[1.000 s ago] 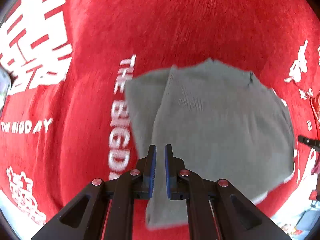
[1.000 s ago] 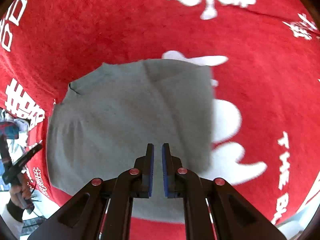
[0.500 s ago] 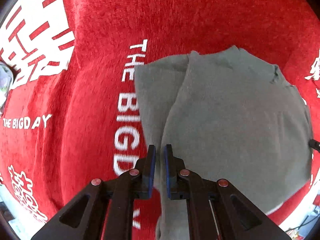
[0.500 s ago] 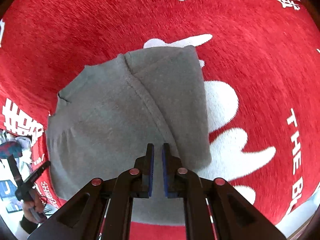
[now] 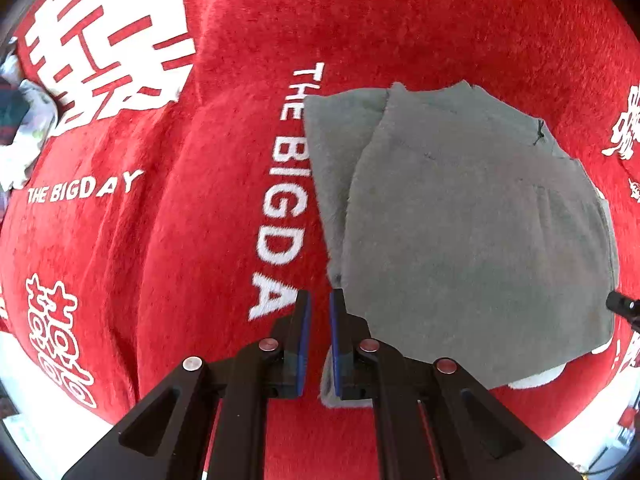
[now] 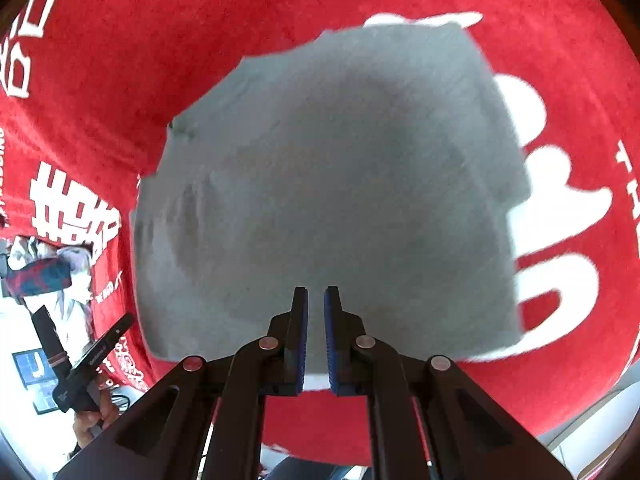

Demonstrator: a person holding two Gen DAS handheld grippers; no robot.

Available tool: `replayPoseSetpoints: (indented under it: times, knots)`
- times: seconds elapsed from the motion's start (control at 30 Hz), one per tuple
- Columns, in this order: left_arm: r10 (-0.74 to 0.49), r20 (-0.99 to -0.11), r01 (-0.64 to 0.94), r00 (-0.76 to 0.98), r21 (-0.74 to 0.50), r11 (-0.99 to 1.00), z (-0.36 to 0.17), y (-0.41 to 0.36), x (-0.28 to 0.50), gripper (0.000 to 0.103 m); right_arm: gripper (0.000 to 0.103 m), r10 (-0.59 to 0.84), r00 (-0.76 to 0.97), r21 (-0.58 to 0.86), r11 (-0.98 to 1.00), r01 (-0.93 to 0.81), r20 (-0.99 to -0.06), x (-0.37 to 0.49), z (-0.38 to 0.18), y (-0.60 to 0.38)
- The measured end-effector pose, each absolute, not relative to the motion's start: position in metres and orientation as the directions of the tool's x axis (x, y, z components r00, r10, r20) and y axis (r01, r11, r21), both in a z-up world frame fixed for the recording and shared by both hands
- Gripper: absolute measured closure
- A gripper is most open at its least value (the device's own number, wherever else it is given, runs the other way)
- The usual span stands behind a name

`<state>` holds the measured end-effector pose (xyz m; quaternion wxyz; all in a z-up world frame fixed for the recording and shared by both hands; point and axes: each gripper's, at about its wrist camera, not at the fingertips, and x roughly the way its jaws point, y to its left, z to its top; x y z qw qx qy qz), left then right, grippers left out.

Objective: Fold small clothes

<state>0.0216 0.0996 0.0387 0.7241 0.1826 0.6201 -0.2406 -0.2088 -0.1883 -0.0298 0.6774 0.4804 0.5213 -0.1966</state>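
A grey folded garment (image 5: 460, 216) lies flat on a red cloth with white lettering (image 5: 160, 240). In the left wrist view, my left gripper (image 5: 319, 300) sits at the garment's near left edge, jaws nearly closed with a narrow gap and nothing between them. In the right wrist view the same garment (image 6: 340, 184) fills the middle, blurred. My right gripper (image 6: 316, 294) hovers over its near edge, jaws nearly closed and empty. The left gripper (image 6: 96, 352) also shows at the lower left of the right wrist view.
A bundle of white and dark blue patterned clothes (image 6: 44, 272) lies at the left edge of the red cloth; it also shows in the left wrist view (image 5: 20, 128). The red cloth's near edge (image 6: 320, 456) runs just below the right gripper.
The left gripper has shifted left, off the garment to its edge. The right gripper has moved closer over the garment, which now looks larger. Both stayed nearly closed.
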Motion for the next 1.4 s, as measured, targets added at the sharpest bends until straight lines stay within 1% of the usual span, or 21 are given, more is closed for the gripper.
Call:
replayPoseSetpoints:
  times: [0.03, 0.07, 0.1, 0.17, 0.2, 0.23, 0.3, 0.4, 0.5, 0.63, 0.8, 0.9, 0.93, 1.0, 1.13, 1.4]
  knots:
    - [-0.121, -0.986, 0.572, 0.114, -0.035, 0.820, 0.039, 0.103, 0.021, 0.084, 0.093, 0.241, 0.377, 0.447, 0.463, 0.765, -0.894, -0.205, -0.031, -0.182]
    - [-0.121, -0.986, 0.568, 0.112, -0.036, 0.822, 0.040, 0.105, 0.020, 0.038, 0.093, 0.248, 0.375, 0.449, 0.465, 0.763, -0.893, -0.201, -0.033, -0.176]
    - [-0.114, -0.986, 0.558, 0.122, -0.027, 0.830, 0.042, 0.108, 0.019, 0.000, 0.093, 0.254, 0.372, 0.450, 0.468, 0.760, -0.893, -0.198, -0.034, -0.171]
    - [-0.110, -0.978, 0.546, 0.180, 0.006, 0.838, 0.049, 0.113, 0.018, 0.001, 0.091, 0.261, 0.368, 0.450, 0.472, 0.758, -0.893, -0.197, -0.034, -0.165]
    - [-0.116, -0.979, 0.550, 0.169, -0.004, 0.835, 0.049, 0.114, 0.018, 0.001, 0.081, 0.262, 0.365, 0.449, 0.473, 0.758, -0.893, -0.195, -0.034, -0.162]
    - [-0.124, -0.980, 0.542, 0.153, -0.022, 0.840, 0.049, 0.117, 0.020, 0.001, 0.060, 0.260, 0.361, 0.445, 0.475, 0.760, -0.895, -0.193, -0.034, -0.159]
    - [-0.125, -0.982, 0.528, 0.141, -0.032, 0.849, 0.048, 0.119, 0.022, 0.001, 0.040, 0.245, 0.364, 0.439, 0.483, 0.758, -0.898, -0.190, -0.031, -0.153]
    - [-0.078, -0.986, 0.501, 0.147, 0.007, 0.866, 0.047, 0.122, 0.027, 0.001, 0.039, 0.251, 0.361, 0.440, 0.493, 0.751, -0.898, -0.185, -0.028, -0.145]
    - [-0.037, -0.991, 0.454, 0.132, 0.027, 0.891, 0.036, 0.127, 0.035, 0.001, 0.022, 0.249, 0.368, 0.444, 0.492, 0.748, -0.896, -0.183, -0.025, -0.138]
    - [-0.019, -0.994, 0.458, 0.109, 0.034, 0.888, 0.027, 0.130, 0.036, 0.001, 0.022, 0.248, 0.380, 0.454, 0.496, 0.740, -0.891, -0.178, -0.024, -0.129]
    - [-0.043, -0.994, 0.502, 0.100, 0.014, 0.865, 0.028, 0.127, 0.031, 0.001, 0.021, 0.296, 0.415, 0.509, 0.461, 0.727, -0.861, -0.174, -0.029, -0.116]
    - [-0.048, -0.994, 0.513, 0.100, 0.010, 0.858, 0.028, 0.126, 0.029, 0.001, 0.016, 0.316, 0.455, 0.554, 0.450, 0.701, -0.832, -0.170, -0.030, -0.106]
    - [-0.049, -0.994, 0.518, 0.099, 0.009, 0.856, 0.029, 0.126, 0.028, 0.001, 0.009, 0.320, 0.471, 0.570, 0.449, 0.688, -0.822, -0.168, -0.029, -0.102]
    - [-0.051, -0.994, 0.524, 0.099, 0.009, 0.852, 0.029, 0.125, 0.027, 0.001, 0.000, 0.329, 0.494, 0.593, 0.451, 0.667, -0.805, -0.162, -0.027, -0.095]
    - [-0.051, -0.994, 0.528, 0.092, 0.006, 0.849, 0.028, 0.127, 0.025, 0.001, 0.000, 0.372, 0.490, 0.615, 0.441, 0.653, -0.788, -0.152, -0.031, -0.084]
    - [-0.059, -0.995, 0.532, 0.082, -0.007, 0.847, 0.027, 0.131, 0.027, 0.001, 0.000, 0.445, 0.490, 0.649, 0.347, 0.678, -0.750, -0.151, -0.053, -0.072]
